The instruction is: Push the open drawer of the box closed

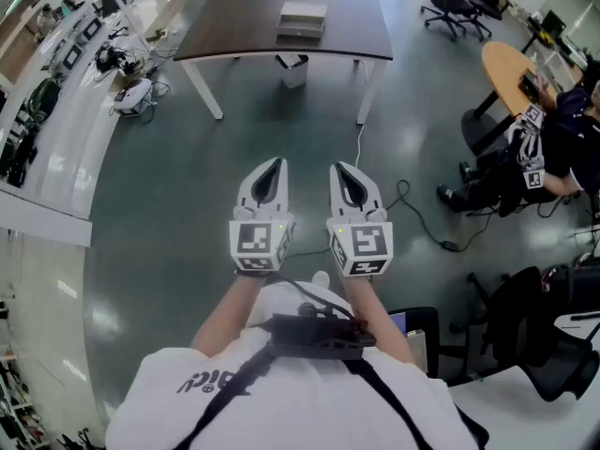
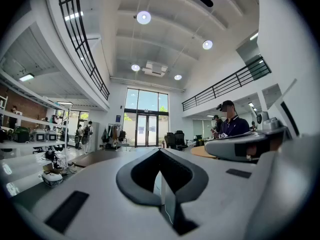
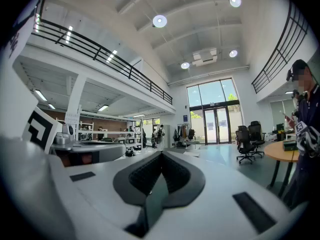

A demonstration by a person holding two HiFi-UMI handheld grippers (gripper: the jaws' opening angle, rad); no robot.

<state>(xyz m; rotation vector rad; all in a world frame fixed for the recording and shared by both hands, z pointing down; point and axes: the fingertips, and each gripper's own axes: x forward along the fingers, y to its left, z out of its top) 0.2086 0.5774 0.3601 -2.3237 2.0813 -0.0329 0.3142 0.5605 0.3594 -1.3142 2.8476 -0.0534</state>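
A pale grey box [image 1: 302, 22] lies on a dark table [image 1: 234, 26] far ahead of me; from here I cannot make out its drawer. My left gripper [image 1: 272, 165] and right gripper [image 1: 342, 169] are held side by side over the grey floor, well short of the table. Both point toward it with jaws shut and nothing between them. The left gripper view shows the left gripper [image 2: 160, 156] with its pads together against the hall. In the right gripper view, the right gripper [image 3: 161, 156] looks the same.
A white bin [image 1: 292, 68] stands under the table. A person [image 1: 553, 148] sits at a round wooden table [image 1: 511, 68] on the right, with office chairs [image 1: 459, 3] beyond. A black cable [image 1: 412, 214] trails on the floor. Benches [image 1: 56, 54] line the left.
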